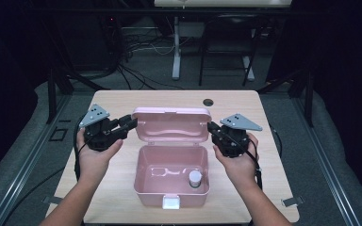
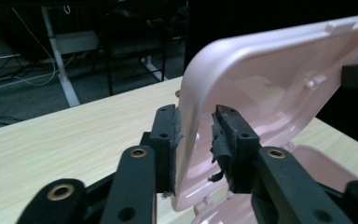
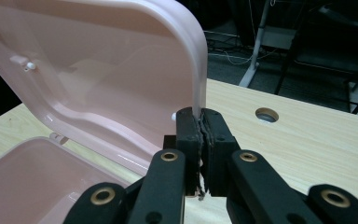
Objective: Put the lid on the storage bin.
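We read no lettering on the pink box (image 1: 172, 181), its raised lid (image 1: 172, 125) between spread left gripper (image 2: 196, 140) jaws, right gripper (image 3: 200, 133) seemingly pinching the lid's edge, on the desk (image 1: 122, 101).

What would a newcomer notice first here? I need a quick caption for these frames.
A pink box sits open mid-table, its lid standing upright at the back. The left gripper straddles the lid's left edge with jaws apart, while the right gripper is pinched shut on its right edge. A small white-capped bottle stands in the box's right part.
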Demonstrator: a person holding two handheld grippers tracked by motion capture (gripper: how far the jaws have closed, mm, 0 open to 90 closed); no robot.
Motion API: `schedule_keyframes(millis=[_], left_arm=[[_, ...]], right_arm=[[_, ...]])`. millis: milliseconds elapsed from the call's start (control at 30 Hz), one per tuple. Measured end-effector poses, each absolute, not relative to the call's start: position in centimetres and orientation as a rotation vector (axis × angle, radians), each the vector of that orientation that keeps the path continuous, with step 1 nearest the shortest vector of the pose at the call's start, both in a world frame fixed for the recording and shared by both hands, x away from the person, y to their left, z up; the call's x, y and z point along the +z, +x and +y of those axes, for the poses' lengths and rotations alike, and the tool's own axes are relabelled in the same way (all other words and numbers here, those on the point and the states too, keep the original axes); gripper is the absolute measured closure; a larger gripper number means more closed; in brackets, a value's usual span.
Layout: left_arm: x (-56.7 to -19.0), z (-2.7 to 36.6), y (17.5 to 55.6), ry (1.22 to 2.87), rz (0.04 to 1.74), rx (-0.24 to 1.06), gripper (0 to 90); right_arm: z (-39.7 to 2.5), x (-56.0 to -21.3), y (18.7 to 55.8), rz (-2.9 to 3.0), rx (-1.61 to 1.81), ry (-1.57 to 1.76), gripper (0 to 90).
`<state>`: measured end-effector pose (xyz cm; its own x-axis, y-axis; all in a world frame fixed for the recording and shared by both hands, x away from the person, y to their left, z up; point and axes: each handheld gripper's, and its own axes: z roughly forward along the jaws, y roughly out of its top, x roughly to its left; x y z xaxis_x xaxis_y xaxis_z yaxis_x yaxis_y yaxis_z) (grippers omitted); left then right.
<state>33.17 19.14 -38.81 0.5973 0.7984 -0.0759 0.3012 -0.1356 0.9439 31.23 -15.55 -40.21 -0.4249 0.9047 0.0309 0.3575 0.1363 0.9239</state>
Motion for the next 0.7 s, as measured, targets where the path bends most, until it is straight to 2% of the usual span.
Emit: schedule_keyframes(millis=[167,700], left_arm=[[-38.64,19.06,33.09,1.696,0.901,0.573,80.3],[-38.57,19.07,32.80,1.715,0.895,0.588,84.4]], right_arm=[[-15.57,-40.24,31.13,1.860,1.274,1.202,86.6],[-16.02,-39.63,30.47,1.859,1.308,1.161,81.4]])
